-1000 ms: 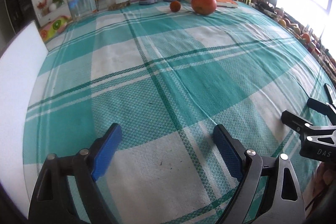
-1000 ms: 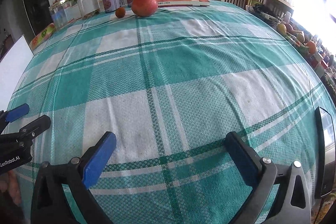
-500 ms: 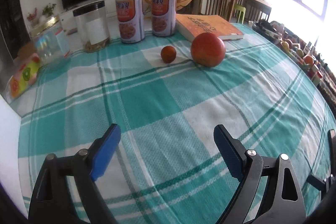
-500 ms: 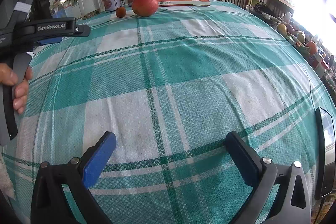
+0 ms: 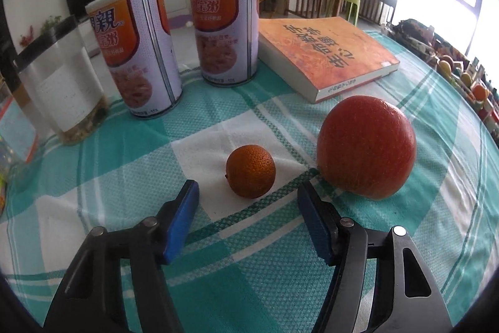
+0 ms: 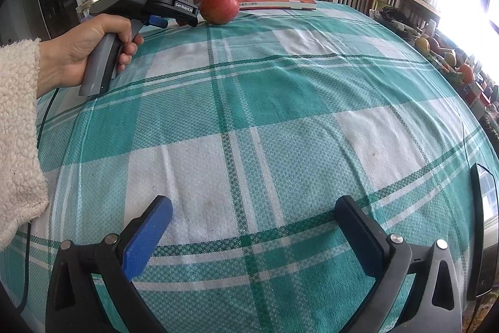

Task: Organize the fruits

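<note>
While the left gripper is closing, its blue pads are seen to stand apart on either side of the small orange, which lies just ahead of the fingertips, between their lines but not yet touched by either. Nothing is held. The small orange is nearly round, so no long axis is offered; its stem end is turned toward the left pad. Just to its right, close beside the right finger, the large red-orange fruit is set, and a clean closing on the smaller fruit is judged to depend on that neighbour being left undisturbed. The right gripper is held well back over bare cloth, wide open and empty, so the left hand is by far the nearer. Both fruits rest on a worktop covered by a teal and white checked cloth. Beyond them two printed cans, a clear jar and an orange book are ranged, with chairs, a window and a plant seen farther off.
</note>
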### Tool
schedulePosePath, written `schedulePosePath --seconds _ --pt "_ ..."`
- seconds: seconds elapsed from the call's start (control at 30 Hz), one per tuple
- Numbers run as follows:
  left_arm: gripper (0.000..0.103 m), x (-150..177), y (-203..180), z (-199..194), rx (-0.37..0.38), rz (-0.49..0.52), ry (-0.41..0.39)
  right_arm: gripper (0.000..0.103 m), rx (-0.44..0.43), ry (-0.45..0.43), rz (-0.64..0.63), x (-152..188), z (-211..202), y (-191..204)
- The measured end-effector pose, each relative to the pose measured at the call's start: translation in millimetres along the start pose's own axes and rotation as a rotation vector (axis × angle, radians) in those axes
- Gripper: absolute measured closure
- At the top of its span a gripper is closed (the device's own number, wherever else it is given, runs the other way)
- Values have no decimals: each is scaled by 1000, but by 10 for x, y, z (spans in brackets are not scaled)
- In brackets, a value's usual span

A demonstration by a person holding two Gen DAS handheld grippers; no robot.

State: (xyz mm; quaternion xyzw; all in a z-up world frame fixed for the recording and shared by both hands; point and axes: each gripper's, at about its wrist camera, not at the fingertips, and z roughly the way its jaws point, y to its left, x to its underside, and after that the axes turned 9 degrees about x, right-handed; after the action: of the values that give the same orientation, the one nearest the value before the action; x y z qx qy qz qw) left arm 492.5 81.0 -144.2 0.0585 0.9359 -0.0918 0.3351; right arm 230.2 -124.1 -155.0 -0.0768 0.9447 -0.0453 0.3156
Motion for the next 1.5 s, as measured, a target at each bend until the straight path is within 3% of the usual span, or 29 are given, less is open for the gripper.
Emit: schedulePosePath --seconds 0.07,0.1,0.13,0.27,0.37,0.63,0.8,0.97,1.1,1.17,1.2,1.27,1.3,1.33,1.5 --pt "47 -39 -6 5 13 3 -11 0 0 0 0 0 1 1" --pt "69 -52 0 19 10 4 -7 0 0 0 0 1 0 1" --pt "74 -60 14 16 10 2 -10 0 0 0 0 1 0 2" --pt "75 47 66 -105 15 -47 -11 0 0 0 0 -4 3 5" --pt "75 268 95 -431 26 -107 -6 0 0 0 0 -5 4 6" --pt "74 1216 -23 -1652 -9 -196 47 0 -1 0 0 -4 4 3" --pt "74 1885 -143 -2165 -39 -243 65 0 0 0 0 -3 4 2" --pt "74 2316 -108 -2271 -97 -279 50 0 -1 0 0 -4 4 3" --pt "73 2403 -39 -2187 -155 -274 25 0 -1 0 0 -4 5 4" --pt "71 2419 0 -2141 -173 -277 19 0 -1 0 0 -5 4 5" --pt "64 2432 14 -2124 -179 -278 13 0 -1 0 0 -4 4 3" --pt "44 2436 -7 -2101 -191 -253 -2 0 -1 0 0 -5 4 4" --pt "26 2438 -24 -2074 -215 -241 7 0 -1 0 0 -5 3 4" --pt "16 2452 -38 -2037 -232 -235 19 0 -1 0 0 -6 3 5" --pt "9 2491 3 -2029 -248 -259 -4 0 -1 0 0 -6 3 3"
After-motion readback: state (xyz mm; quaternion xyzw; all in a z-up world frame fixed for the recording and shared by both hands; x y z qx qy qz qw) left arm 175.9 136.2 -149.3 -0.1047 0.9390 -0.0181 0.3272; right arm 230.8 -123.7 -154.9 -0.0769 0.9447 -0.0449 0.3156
